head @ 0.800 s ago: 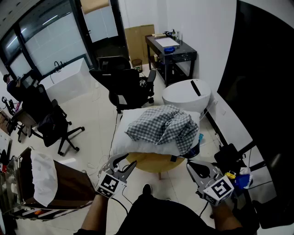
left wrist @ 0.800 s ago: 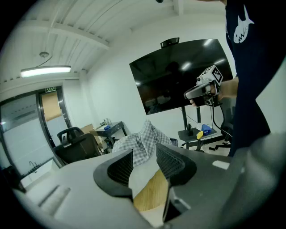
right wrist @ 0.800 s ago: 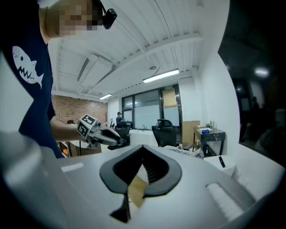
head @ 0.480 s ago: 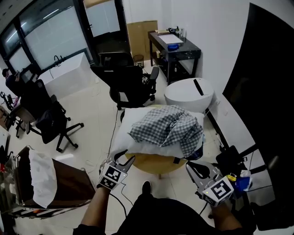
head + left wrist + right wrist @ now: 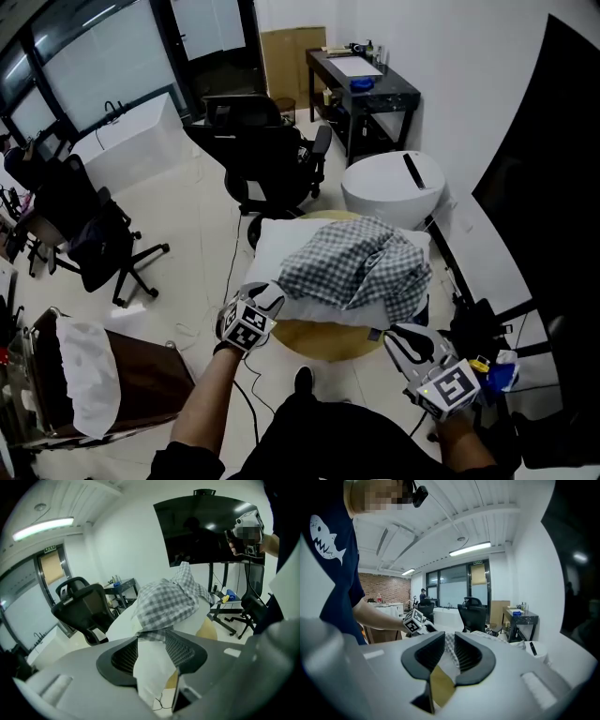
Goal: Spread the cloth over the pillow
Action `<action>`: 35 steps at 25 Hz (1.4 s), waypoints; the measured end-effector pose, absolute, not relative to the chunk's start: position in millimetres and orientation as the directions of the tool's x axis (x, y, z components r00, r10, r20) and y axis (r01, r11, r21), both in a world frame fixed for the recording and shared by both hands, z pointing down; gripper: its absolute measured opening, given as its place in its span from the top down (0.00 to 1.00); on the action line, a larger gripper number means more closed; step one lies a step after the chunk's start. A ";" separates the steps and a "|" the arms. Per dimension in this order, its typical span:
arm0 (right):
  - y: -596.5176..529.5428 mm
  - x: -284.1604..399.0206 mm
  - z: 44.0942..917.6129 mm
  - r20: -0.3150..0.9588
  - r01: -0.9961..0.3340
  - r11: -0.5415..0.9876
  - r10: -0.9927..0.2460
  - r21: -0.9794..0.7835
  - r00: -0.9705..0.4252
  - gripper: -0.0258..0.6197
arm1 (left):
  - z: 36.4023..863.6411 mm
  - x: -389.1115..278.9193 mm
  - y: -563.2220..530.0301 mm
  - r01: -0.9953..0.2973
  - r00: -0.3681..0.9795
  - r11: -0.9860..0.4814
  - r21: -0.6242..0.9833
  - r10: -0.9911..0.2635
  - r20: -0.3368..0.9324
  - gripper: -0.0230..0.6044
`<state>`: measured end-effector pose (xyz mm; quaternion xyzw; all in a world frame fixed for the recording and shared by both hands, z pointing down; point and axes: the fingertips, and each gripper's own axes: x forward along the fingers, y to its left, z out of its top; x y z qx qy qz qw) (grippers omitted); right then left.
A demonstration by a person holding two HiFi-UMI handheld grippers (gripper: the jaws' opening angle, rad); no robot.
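Reach step. Left gripper (image 5: 262, 298) is open at the pillow's (image 5: 272, 251) 8 o'clock edge; right gripper (image 5: 405, 339) is slightly open and empty at 5 o'clock. Next: pinch the bunched cloth's (image 5: 361, 267) hem and pull it flat.

Blk office chairs (image 5: 267, 155), big windows (image 5: 94, 61), pale floor (image 5: 192, 230)

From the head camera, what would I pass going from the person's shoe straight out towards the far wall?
First the round wooden table → white pillow with the checked cloth bunched on it → white round tub → black desk.
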<state>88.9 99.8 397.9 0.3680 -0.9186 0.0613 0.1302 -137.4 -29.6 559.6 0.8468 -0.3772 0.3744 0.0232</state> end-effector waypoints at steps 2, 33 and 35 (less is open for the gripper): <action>91.9 82.9 403.1 0.302 -0.695 0.718 -0.659 -0.020 -0.689 0.84 | 575.9 -139.3 -42.6 -0.655 0.434 -0.724 -0.215 -0.593 0.678 0.67; 7.2 -26.7 522.1 0.605 -0.470 0.834 -0.540 0.289 -0.585 0.65 | 477.1 -109.7 -89.1 -0.558 0.679 -0.809 -0.187 -0.574 0.457 0.96; -1.4 -37.9 523.5 0.610 -0.466 0.839 -0.531 0.282 -0.588 0.65 | 473.8 -106.2 -90.9 -0.552 0.686 -0.813 -0.186 -0.570 0.453 0.96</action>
